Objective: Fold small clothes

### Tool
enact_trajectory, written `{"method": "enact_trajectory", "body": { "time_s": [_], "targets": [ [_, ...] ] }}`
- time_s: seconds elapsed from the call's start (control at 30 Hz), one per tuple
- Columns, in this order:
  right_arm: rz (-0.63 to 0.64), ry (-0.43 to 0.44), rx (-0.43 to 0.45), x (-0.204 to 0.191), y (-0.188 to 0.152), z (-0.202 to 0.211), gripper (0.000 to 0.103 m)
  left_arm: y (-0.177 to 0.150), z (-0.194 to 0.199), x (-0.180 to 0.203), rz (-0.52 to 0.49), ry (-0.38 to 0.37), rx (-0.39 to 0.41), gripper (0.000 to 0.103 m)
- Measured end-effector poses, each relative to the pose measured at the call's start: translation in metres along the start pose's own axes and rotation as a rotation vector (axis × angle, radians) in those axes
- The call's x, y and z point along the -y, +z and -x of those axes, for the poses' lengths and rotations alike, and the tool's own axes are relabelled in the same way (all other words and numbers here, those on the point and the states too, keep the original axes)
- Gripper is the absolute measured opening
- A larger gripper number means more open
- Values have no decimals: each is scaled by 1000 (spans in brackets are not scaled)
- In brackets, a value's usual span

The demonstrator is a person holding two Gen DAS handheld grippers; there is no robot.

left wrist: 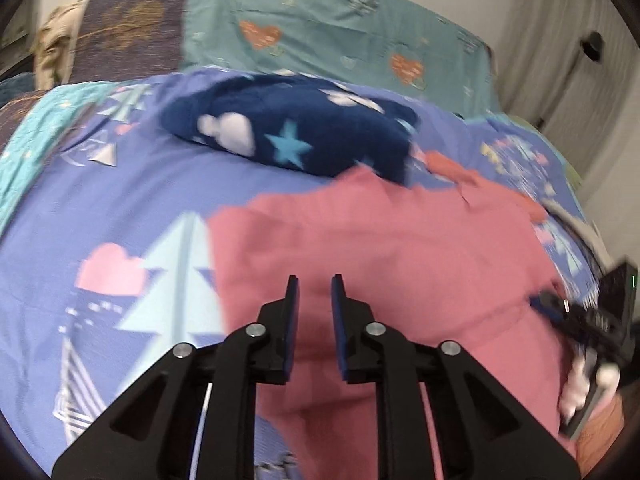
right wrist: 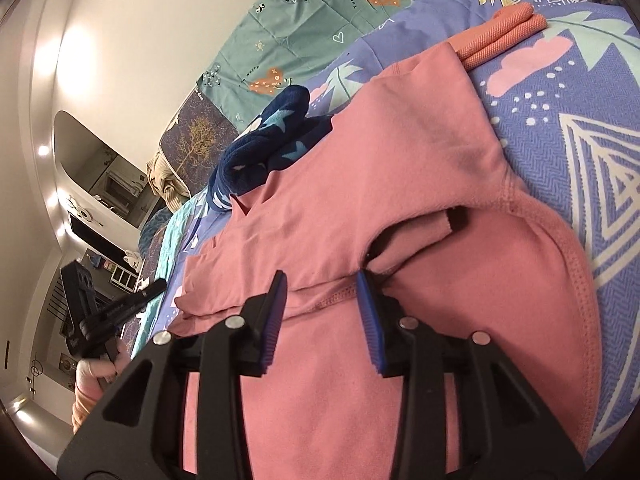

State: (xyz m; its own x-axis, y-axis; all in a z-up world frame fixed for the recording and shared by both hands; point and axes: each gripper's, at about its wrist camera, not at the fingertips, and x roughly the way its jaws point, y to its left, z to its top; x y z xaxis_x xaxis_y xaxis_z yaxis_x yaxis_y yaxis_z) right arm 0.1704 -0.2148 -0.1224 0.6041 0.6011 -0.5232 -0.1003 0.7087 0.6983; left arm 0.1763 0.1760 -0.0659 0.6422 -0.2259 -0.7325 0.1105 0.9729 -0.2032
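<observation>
A pink garment (left wrist: pixel 380 248) lies spread on the bed, partly folded over itself; it also fills the right wrist view (right wrist: pixel 360 184). My left gripper (left wrist: pixel 315 284) is open and empty, hovering over the garment's left part. My right gripper (right wrist: pixel 322 280) is open, its jaws standing either side of a stitched hem and fold of the pink garment; nothing is clamped. The right gripper also shows at the right edge of the left wrist view (left wrist: pixel 560 304). The left gripper shows at the left of the right wrist view (right wrist: pixel 152 286).
A dark blue fleece item with stars (left wrist: pixel 288 132) lies behind the pink garment. A folded coral cloth (right wrist: pixel 504 32) lies at its far side. The bed has a purple patterned cover (left wrist: pixel 80 216) and a teal quilt (left wrist: pixel 340 28). A curtain (left wrist: pixel 560 40) hangs at the right.
</observation>
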Motion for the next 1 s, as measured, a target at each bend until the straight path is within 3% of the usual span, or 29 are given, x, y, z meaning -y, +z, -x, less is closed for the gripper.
{"method": "enact_trajectory", "body": {
  "time_s": [0.07,0.13,0.17,0.3,0.4,0.63,0.7,0.73,0.77,0.93,1.0],
  "targets": [
    [13,-26,2,-2,1,2,32,-8,-13,8,-45,23,-39,20],
    [9,-135,10,1,5,4,7,-19,-33,10,-65,78,-101,20],
    [-4,-184,18,3,5,6,0,-22,-34,11,-68,81,-79,21],
    [-90,-343,80,22,8,29,0,-29,-32,16,-114,117,-28,21],
    [-30,-417,91,11,8,36,3,-31,-32,18,-120,129,-24,21],
    [171,-311,61,-29,12,23,11,-32,-31,17,-111,120,-15,22],
    [142,-384,32,-22,15,15,10,-31,-30,15,-100,110,-13,22],
    [97,-479,23,-8,17,12,2,-31,-29,14,-93,103,-12,22],
    [66,-495,34,3,18,14,0,-32,-28,12,-85,94,-11,22],
    [68,-490,76,9,16,35,0,-32,-29,9,-68,76,-13,22],
    [88,-460,70,2,15,38,8,-32,-27,12,-76,85,-7,22]
  ]
}}
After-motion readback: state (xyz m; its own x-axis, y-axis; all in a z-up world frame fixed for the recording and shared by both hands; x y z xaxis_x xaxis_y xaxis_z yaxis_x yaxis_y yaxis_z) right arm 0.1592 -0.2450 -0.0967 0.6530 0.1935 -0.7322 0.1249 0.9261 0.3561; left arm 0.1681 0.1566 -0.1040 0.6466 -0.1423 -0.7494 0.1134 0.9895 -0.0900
